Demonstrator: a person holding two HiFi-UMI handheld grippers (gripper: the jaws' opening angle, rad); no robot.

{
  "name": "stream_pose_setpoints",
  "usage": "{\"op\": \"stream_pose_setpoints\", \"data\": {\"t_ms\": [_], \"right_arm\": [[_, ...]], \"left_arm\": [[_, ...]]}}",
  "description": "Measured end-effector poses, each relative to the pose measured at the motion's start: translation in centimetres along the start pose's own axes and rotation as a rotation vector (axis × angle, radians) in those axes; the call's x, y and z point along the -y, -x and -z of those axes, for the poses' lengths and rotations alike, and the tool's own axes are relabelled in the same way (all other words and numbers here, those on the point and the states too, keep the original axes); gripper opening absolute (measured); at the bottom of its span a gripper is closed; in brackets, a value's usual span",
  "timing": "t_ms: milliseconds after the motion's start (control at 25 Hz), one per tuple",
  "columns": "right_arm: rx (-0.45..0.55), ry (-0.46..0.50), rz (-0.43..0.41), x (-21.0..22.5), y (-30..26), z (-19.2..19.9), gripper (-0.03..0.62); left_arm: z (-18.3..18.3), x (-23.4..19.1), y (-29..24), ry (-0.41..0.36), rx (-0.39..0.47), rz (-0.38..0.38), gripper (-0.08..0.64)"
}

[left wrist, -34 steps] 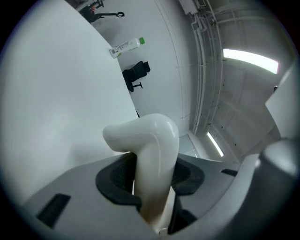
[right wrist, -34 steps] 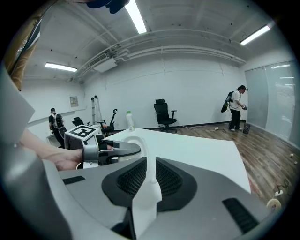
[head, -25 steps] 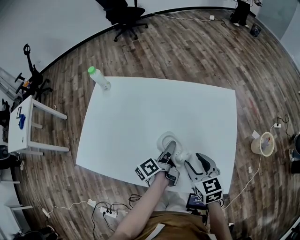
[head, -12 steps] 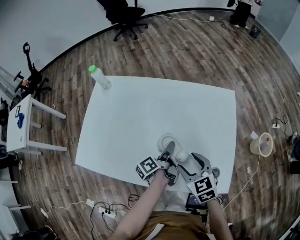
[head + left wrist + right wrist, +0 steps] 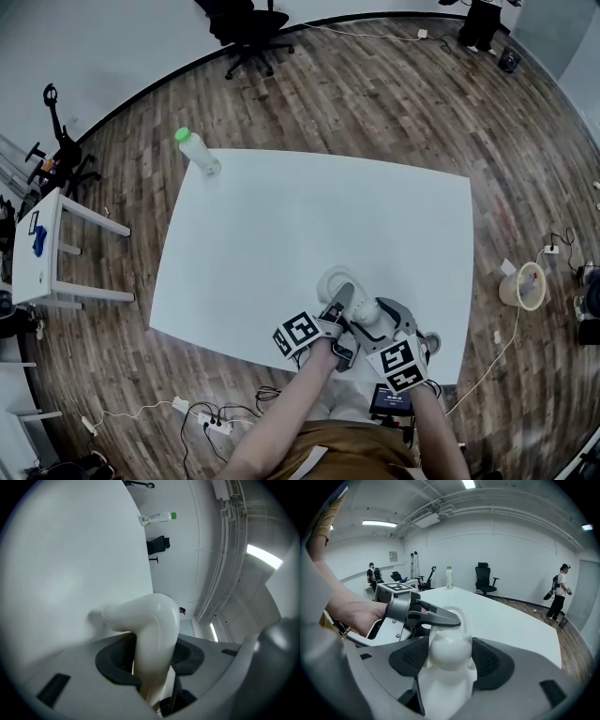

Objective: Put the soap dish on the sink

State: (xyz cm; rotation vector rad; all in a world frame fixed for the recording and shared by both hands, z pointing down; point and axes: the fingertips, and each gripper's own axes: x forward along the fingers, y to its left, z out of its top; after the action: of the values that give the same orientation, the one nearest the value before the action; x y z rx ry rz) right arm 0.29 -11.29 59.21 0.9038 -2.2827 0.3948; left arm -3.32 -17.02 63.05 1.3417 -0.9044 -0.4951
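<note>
White glazed ware, the soap dish (image 5: 330, 277) as I read it, sits by the table's (image 5: 300, 216) near edge. My left gripper (image 5: 152, 654) clamps its curved neck to steady it. My right gripper's (image 5: 450, 660) jaws have just been opening and stand slack around the rounded knob — letting go, I'd judge.

This is a large, sparsely furnished room of the office or lab kind: a plain white rectangular bench (image 5: 281, 234) stands alone in the middle of a brown wood-plank floor (image 5: 375, 103), with bare white walls (image 5: 112, 47) around it. A black swivel office chair (image 5: 246, 33) stands beyond the bench's far edge, a small white side table (image 5: 42, 253) stands off its left edge, and a white power strip (image 5: 217, 424) with loose cables lies on the floor below its near edge. Overhead run long strip lights (image 5: 379, 523) and exposed white pipes (image 5: 487, 508), and a person carrying a black bag (image 5: 560, 592) stands by the far wall.
</note>
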Motion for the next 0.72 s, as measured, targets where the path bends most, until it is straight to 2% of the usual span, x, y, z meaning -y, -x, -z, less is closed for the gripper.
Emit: {"op": "stream_pose_setpoints", "data": {"t_ms": [200,480,720], "right_arm": [[0.018,0.004,0.021,0.11,0.06,0.17,0.287],[-0.009,0.061,0.049,0.07,0.24,0.10,0.285],[-0.014,0.098,0.069,-0.06,0.30,0.14,0.285]], "left_arm": [[0.09,-0.09,-0.18,0.019,-0.015,0.005,0.170],[0.03,0.39,-0.09,-0.010,-0.017,0.024,0.170],[0.23,0.36,-0.11,0.003,-0.035,0.036,0.172]]}}
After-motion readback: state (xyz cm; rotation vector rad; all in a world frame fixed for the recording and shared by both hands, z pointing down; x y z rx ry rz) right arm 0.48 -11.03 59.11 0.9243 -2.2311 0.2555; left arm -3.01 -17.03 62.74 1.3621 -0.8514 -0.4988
